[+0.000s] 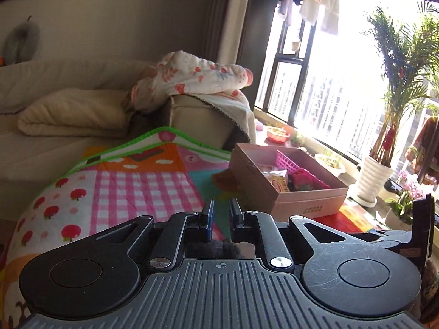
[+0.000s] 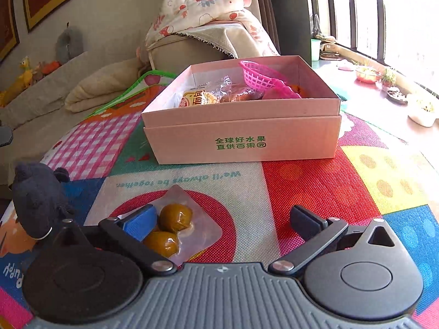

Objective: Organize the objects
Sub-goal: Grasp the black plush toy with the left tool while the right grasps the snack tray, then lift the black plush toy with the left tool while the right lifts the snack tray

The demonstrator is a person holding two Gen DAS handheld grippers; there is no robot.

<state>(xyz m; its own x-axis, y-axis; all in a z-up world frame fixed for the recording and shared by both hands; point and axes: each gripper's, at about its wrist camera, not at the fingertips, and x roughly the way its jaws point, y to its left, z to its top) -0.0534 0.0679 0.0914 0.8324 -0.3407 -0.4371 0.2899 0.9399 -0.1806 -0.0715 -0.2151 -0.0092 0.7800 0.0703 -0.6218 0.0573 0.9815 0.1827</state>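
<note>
A pink cardboard box [image 2: 247,137] stands on the colourful play mat [image 2: 315,186]; inside it are a pink plastic basket [image 2: 260,76] and wrapped snacks [image 2: 197,98]. My right gripper [image 2: 223,220] is open wide just above the mat. A clear packet with two brown balls [image 2: 175,227] lies between its fingers, close to the blue pad. A dark plush toy [image 2: 38,197] hangs at the left. My left gripper [image 1: 222,213] is shut, with the toy's dark fuzz [image 1: 216,248] showing right under its jaws. The box [image 1: 310,200] lies ahead of it to the right.
A beige sofa [image 1: 68,142] with a folded blanket and a floral quilt [image 1: 192,76] borders the mat on the far side. A white potted palm [image 1: 373,181] and small pots and bowls [image 2: 422,112] line the window ledge on the right.
</note>
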